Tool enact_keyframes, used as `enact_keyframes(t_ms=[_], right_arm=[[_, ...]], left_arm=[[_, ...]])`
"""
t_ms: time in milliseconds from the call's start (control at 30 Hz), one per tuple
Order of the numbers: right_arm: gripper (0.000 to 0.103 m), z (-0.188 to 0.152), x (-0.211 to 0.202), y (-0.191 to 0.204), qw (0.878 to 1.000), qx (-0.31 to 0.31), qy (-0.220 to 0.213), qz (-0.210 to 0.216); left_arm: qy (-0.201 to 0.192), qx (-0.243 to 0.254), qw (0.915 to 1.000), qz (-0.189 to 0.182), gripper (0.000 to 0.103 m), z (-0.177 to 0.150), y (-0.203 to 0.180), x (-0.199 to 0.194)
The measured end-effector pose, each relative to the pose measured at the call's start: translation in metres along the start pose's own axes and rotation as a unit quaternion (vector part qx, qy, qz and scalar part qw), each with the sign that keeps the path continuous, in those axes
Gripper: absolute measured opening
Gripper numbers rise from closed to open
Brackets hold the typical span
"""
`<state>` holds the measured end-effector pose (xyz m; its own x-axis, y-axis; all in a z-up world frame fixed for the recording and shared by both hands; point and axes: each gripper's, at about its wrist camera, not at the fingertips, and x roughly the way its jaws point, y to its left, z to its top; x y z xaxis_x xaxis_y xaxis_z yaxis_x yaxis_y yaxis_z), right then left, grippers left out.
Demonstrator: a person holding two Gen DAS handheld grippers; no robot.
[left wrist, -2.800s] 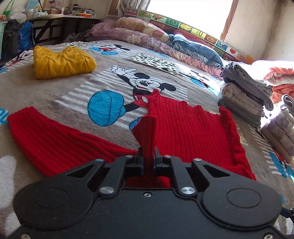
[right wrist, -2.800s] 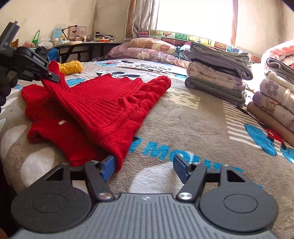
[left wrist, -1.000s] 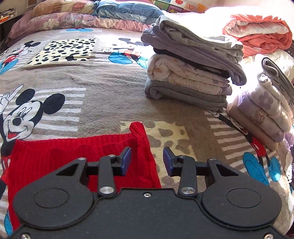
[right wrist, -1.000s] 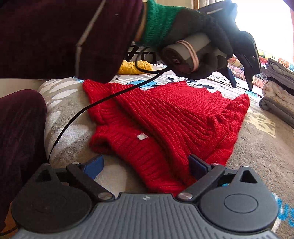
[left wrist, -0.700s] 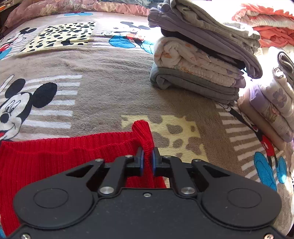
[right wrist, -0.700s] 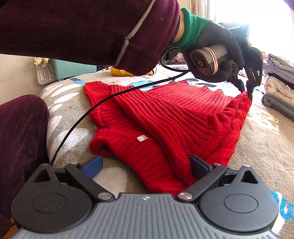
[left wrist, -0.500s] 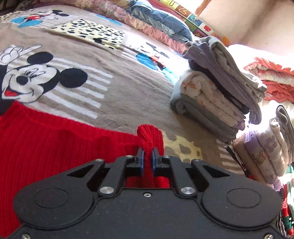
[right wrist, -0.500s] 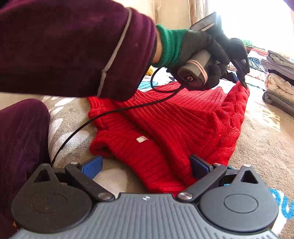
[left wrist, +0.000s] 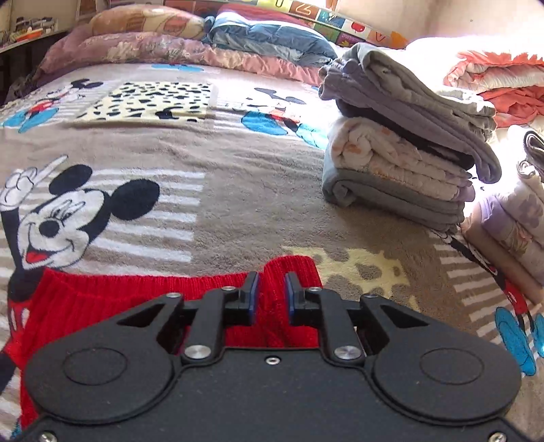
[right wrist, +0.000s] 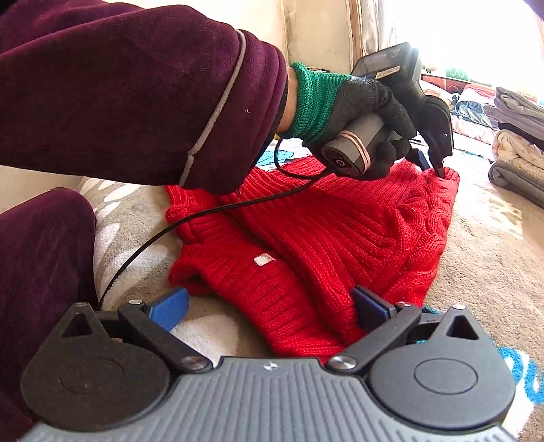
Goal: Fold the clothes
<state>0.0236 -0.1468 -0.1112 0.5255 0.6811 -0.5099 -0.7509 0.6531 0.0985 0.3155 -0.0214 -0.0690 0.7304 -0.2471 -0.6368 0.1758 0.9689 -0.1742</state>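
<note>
A red knit sweater (right wrist: pixel 340 231) lies partly folded on the cartoon-print blanket (left wrist: pixel 238 176). In the left wrist view its far right corner (left wrist: pixel 292 268) rests flat on the bed. My left gripper (left wrist: pixel 271 295) stands over that corner, its jaws opening a little, with the knit between the pads but not pinched. The right wrist view shows the same left gripper (right wrist: pixel 431 163), held by a gloved hand (right wrist: pixel 360 102), tip down on that corner. My right gripper (right wrist: pixel 268 306) is open wide, low at the sweater's near folded edge, which lies between its fingers.
A stack of folded grey and pale clothes (left wrist: pixel 401 163) stands on the bed to the right, with more folded piles (left wrist: pixel 510 224) beyond it. Pillows and quilts (left wrist: pixel 153 30) line the far end. A dark red sleeve (right wrist: pixel 136 95) and a black cable (right wrist: pixel 204 214) cross above the sweater.
Half a second ago the left gripper pinched the sweater's corner and held it raised. Now the corner lies flat on the bed and the jaws have parted. The right gripper has stayed put.
</note>
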Motion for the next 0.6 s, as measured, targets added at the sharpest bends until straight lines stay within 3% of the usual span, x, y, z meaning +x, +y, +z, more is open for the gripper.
enact_keyframes(t_ms=[133, 233, 333, 467, 533, 600], right_arm=[[0.101, -0.001, 0.001, 0.000, 1.000, 0.000, 0.000, -0.001], [0.101, 0.000, 0.002, 0.000, 1.000, -0.001, -0.001, -0.002], [0.101, -0.001, 0.002, 0.000, 1.000, -0.003, -0.001, -0.003], [0.102, -0.002, 0.004, 0.003, 1.000, -0.010, -0.001, -0.007], [0.103, -0.002, 0.005, 0.005, 1.000, -0.014, 0.001, -0.008], [0.103, -0.003, 0.006, 0.006, 1.000, -0.018, 0.001, -0.010]], left_arm=[[0.013, 0.047, 0.9984, -0.028, 0.013, -0.007, -0.010, -0.019], [0.040, 0.078, 0.9954, -0.038, 0.013, -0.017, -0.022, -0.006], [0.062, 0.094, 0.9934, -0.022, 0.016, -0.022, -0.028, 0.021], [0.063, 0.088, 0.9942, -0.004, 0.020, -0.011, -0.028, 0.043], [0.064, 0.090, 0.9939, 0.007, 0.020, -0.006, -0.031, 0.042], [0.039, 0.099, 0.9939, 0.030, 0.020, -0.006, -0.035, 0.025]])
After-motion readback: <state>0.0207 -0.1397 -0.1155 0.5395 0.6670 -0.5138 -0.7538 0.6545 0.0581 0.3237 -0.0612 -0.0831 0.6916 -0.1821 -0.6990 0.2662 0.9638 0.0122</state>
